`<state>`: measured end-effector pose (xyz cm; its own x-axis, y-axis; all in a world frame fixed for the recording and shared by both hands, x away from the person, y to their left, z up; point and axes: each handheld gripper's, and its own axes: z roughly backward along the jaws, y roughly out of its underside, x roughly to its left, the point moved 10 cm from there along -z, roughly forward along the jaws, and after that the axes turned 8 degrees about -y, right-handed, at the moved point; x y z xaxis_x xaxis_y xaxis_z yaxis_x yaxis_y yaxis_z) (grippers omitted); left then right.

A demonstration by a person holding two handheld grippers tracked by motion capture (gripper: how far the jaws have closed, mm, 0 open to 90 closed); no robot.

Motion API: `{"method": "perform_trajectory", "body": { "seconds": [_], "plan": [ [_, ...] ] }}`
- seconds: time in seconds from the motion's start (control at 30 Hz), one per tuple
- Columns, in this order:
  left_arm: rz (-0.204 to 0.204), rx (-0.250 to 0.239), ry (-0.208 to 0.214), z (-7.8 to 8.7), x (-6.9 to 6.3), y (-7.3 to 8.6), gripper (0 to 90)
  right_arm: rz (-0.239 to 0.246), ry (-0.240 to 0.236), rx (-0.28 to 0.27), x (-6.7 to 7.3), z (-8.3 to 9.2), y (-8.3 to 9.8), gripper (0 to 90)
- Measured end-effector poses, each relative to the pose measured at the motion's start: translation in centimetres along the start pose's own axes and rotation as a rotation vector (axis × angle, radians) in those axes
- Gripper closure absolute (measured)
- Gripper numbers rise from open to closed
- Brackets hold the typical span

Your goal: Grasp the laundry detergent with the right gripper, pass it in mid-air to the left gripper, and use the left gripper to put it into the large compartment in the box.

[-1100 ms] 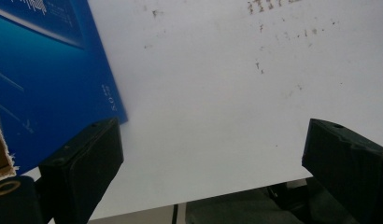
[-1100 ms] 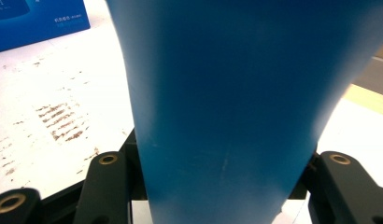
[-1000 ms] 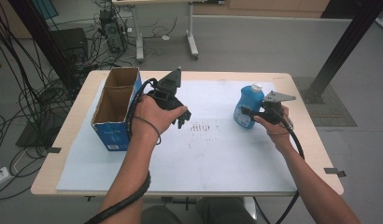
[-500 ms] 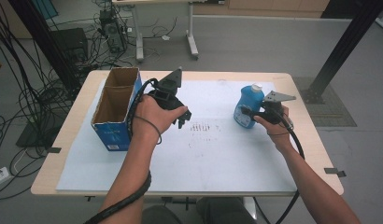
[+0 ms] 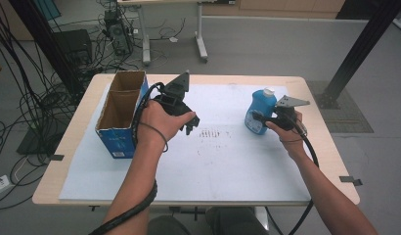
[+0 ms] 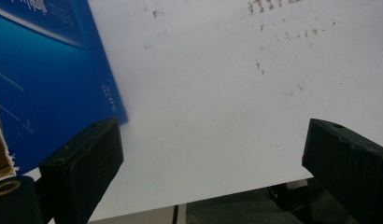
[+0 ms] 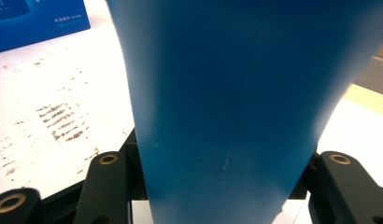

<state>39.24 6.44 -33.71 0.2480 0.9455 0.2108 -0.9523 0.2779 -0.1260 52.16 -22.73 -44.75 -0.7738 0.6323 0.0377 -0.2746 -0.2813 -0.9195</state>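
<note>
A blue bottle (image 5: 258,111) with a white cap stands upright on the white sheet at the table's right side. My right gripper (image 5: 259,119) is shut on its lower body; in the right gripper view the blue bottle (image 7: 236,107) sits close up between the two black jaws. An open cardboard box (image 5: 121,111) with blue sides stands at the left of the table. My left gripper (image 5: 190,127) hovers just right of the box, pointing down at the sheet, with its fingers (image 6: 82,163) wide apart and nothing between them. The box's blue side (image 6: 45,79) is beside its left jaw.
The white sheet (image 5: 208,161) covers most of the wooden table (image 5: 316,98) and has dark smudges at its middle. Cables, a black stand and a desk's legs stand on the floor beyond the far edge. A black post rises at the far right.
</note>
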Motion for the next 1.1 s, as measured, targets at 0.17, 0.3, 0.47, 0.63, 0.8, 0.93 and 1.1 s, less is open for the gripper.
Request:
{"method": "perform_trajectory", "body": {
  "seconds": [0.17, 0.3, 0.47, 0.63, 0.8, 0.93, 1.1],
  "plan": [
    [0.000, 0.002, 0.002, 0.1, 0.0, 0.1, 5.6, -0.001, -0.001, 0.000, 0.0, 0.0, 0.0, 44.3],
    [0.001, -0.001, 0.003, 0.1, 0.0, 0.0, 5.7, -0.001, -0.001, 0.000, 0.0, 0.0, 0.0, 44.3],
    [-0.004, 0.005, 0.010, 0.0, 0.0, 0.0, 5.7, -0.003, -0.003, 0.000, 0.0, 0.0, 0.0, 44.3],
    [-0.014, 0.008, 0.009, 0.0, -0.1, -0.2, 5.7, -0.003, -0.004, 0.000, 0.0, 0.0, 0.0, 44.3],
    [-0.019, -0.008, 0.012, 0.5, 0.0, -0.2, 6.3, -0.008, -0.003, 0.007, 0.0, 0.0, 0.0, 44.3],
    [-0.028, -0.009, 0.012, 0.9, 0.2, -0.1, 6.2, -0.023, -0.010, 0.013, -0.1, 0.2, -0.1, 44.3],
    [-0.054, -0.006, 0.017, 1.5, 0.3, -0.1, 6.0, -0.030, -0.024, 0.014, 0.1, 0.9, -1.1, 44.3]
  ]
}}
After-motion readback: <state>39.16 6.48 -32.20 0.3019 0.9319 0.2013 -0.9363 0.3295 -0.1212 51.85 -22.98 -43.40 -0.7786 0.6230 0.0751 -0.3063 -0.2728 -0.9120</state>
